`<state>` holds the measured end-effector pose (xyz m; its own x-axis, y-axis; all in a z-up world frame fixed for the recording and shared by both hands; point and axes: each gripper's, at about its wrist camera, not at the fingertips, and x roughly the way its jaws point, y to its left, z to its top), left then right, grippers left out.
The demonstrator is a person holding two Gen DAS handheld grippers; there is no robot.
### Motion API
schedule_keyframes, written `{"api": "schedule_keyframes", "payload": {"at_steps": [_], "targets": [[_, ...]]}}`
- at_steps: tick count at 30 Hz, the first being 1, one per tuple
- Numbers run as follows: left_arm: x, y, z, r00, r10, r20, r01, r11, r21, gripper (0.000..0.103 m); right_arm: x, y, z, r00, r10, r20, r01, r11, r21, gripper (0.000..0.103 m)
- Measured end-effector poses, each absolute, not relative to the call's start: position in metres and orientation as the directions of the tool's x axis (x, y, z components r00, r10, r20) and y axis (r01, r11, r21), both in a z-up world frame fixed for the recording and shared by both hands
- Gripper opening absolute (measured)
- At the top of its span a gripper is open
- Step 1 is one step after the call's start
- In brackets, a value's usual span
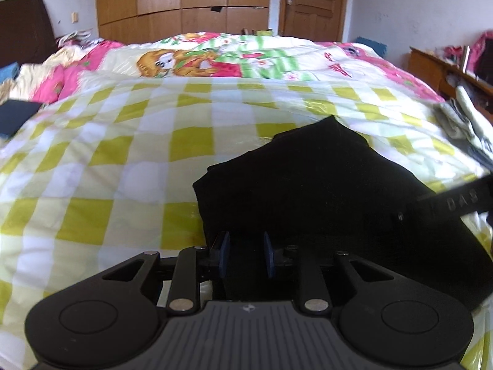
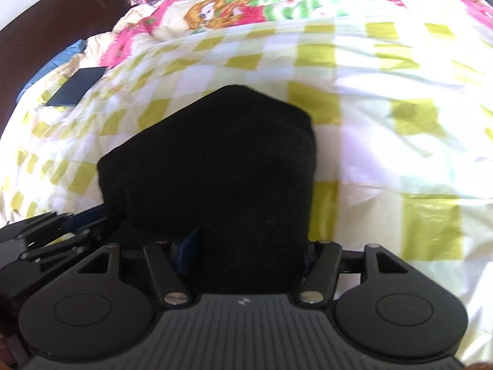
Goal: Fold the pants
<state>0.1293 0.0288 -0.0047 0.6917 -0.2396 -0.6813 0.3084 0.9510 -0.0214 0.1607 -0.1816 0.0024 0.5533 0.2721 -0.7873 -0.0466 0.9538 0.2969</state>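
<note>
Black pants (image 1: pixel 323 185) lie folded into a thick bundle on the yellow-and-white checked bed cover (image 1: pixel 107 154). My left gripper (image 1: pixel 246 257) is shut on the near left edge of the pants, with black cloth between its blue pads (image 1: pixel 224 256). My right gripper (image 2: pixel 249 246) is shut on the near edge of the same bundle (image 2: pixel 215 154); one blue pad (image 2: pixel 188 246) shows and the cloth hides the other. The left gripper also shows at the lower left of the right wrist view (image 2: pixel 61 225). The right gripper's black arm (image 1: pixel 456 200) crosses the left wrist view at the right.
A dark flat rectangle (image 1: pixel 15 114) lies at the bed's left edge and also shows in the right wrist view (image 2: pixel 77 86). A cartoon-print quilt (image 1: pixel 215 58) covers the far half of the bed. A wooden shelf (image 1: pixel 446 67) stands at the right. A wardrobe (image 1: pixel 185 0) and a door (image 1: pixel 311 3) are behind.
</note>
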Motion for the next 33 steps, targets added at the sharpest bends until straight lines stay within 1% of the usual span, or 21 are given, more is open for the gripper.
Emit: {"api": "schedule_keyframes", "payload": {"at_steps": [1, 3, 6, 8, 9, 11, 12, 14, 15, 18, 23, 28, 33], "targets": [[0.127, 0.026, -0.001, 0.697, -0.225, -0.681, 0.310, 0.951, 0.002, 0.038, 0.152, -0.183, 0.011, 0.585, 0.231, -0.778, -0.035, 0.965, 0.260, 0.057], [0.121, 0.029, 0.006, 0.711, -0.194, -0.676, 0.291, 0.956, 0.032, 0.040, 0.132, -0.182, 0.028, 0.640, 0.192, -0.744, -0.042, 0.976, 0.216, 0.057], [0.107, 0.039, 0.014, 0.742, -0.144, -0.655, 0.264, 0.960, 0.088, 0.043, 0.105, -0.166, 0.037, 0.670, 0.240, -0.703, -0.119, 0.969, 0.218, 0.057], [0.103, 0.042, 0.009, 0.749, -0.102, -0.655, 0.246, 0.960, 0.131, 0.044, 0.098, -0.147, 0.027, 0.650, 0.237, -0.722, -0.163, 0.972, 0.172, 0.058], [0.103, 0.044, 0.004, 0.741, -0.083, -0.666, 0.239, 0.960, 0.146, 0.045, 0.099, -0.140, 0.021, 0.645, 0.205, -0.737, -0.161, 0.978, 0.131, 0.059], [0.109, 0.049, -0.007, 0.689, -0.024, -0.724, 0.205, 0.965, 0.163, 0.043, 0.099, -0.133, 0.016, 0.639, 0.164, -0.751, -0.141, 0.985, 0.096, 0.059], [0.110, 0.055, -0.010, 0.665, -0.024, -0.746, 0.185, 0.974, 0.134, 0.043, 0.096, -0.132, 0.022, 0.652, 0.163, -0.741, -0.130, 0.986, 0.103, 0.059], [0.103, 0.066, -0.007, 0.658, -0.053, -0.751, 0.161, 0.984, 0.072, 0.043, 0.086, -0.132, 0.036, 0.674, 0.196, -0.712, -0.131, 0.981, 0.146, 0.059], [0.097, 0.067, -0.005, 0.666, -0.052, -0.744, 0.156, 0.985, 0.071, 0.043, 0.081, -0.133, 0.042, 0.682, 0.208, -0.701, -0.131, 0.978, 0.163, 0.057], [0.082, 0.066, -0.001, 0.668, -0.051, -0.743, 0.163, 0.983, 0.079, 0.043, 0.070, -0.129, 0.048, 0.692, 0.198, -0.694, -0.125, 0.980, 0.155, 0.057], [0.060, 0.055, 0.006, 0.681, -0.069, -0.729, 0.192, 0.978, 0.087, 0.044, 0.060, -0.128, 0.034, 0.658, 0.230, -0.717, -0.104, 0.971, 0.216, 0.058], [0.046, 0.050, 0.013, 0.690, -0.084, -0.719, 0.199, 0.977, 0.077, 0.045, 0.048, -0.122, 0.030, 0.648, 0.226, -0.727, -0.102, 0.972, 0.211, 0.058], [0.038, 0.049, 0.016, 0.701, -0.075, -0.709, 0.191, 0.978, 0.086, 0.045, 0.038, -0.120, 0.037, 0.657, 0.244, -0.713, -0.109, 0.967, 0.231, 0.058]]}}
